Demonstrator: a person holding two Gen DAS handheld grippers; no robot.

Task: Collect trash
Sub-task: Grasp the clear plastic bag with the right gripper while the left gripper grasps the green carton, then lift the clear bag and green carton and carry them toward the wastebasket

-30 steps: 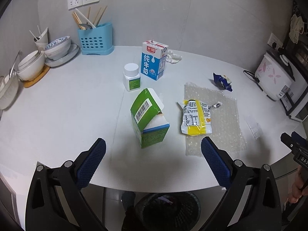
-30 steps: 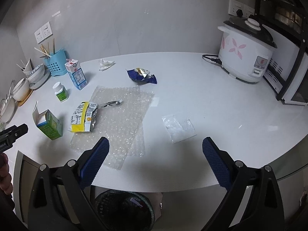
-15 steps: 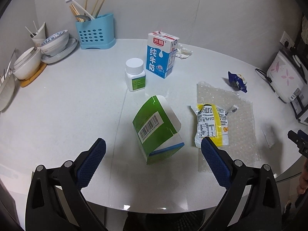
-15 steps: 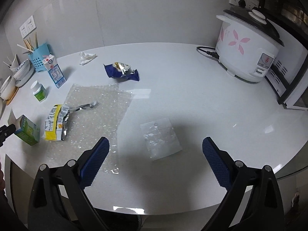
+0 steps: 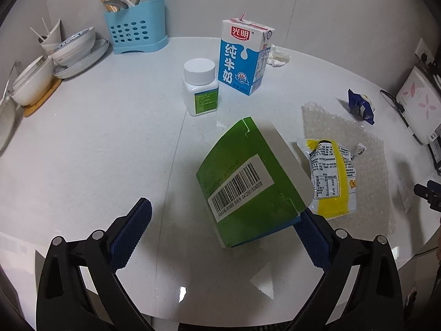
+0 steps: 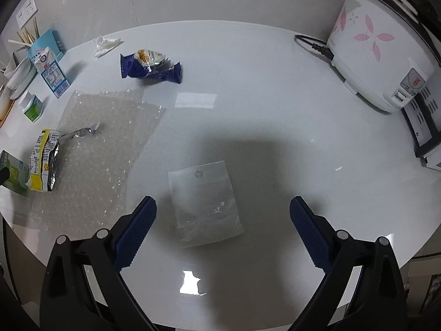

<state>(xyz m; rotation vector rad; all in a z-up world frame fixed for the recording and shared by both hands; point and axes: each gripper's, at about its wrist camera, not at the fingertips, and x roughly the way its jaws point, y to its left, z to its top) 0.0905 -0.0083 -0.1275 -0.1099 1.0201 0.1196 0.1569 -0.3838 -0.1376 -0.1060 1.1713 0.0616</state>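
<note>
An open green carton (image 5: 248, 184) with a barcode stands on the white table, between the open fingers of my left gripper (image 5: 223, 229); its right side is close to the right finger. It also shows in the right wrist view (image 6: 13, 172). A yellow snack wrapper (image 5: 330, 176) lies on bubble wrap (image 5: 366, 149) beside it. My right gripper (image 6: 222, 220) is open and hovers over a clear plastic bag (image 6: 205, 204) lying flat. A blue wrapper (image 6: 150, 66) and a crumpled tissue (image 6: 106, 45) lie further back.
A blue-and-white milk carton (image 5: 242, 58) and a white pill bottle (image 5: 201, 87) stand behind the green carton. A blue utensil holder (image 5: 135, 29) and stacked bowls (image 5: 55, 58) are at the back left. A rice cooker (image 6: 383, 52) with its cord stands at the right.
Both grippers have moved forward and down over the table. The green carton now sits between the left fingers, and the clear bag lies between the right fingers. Both stay open.
</note>
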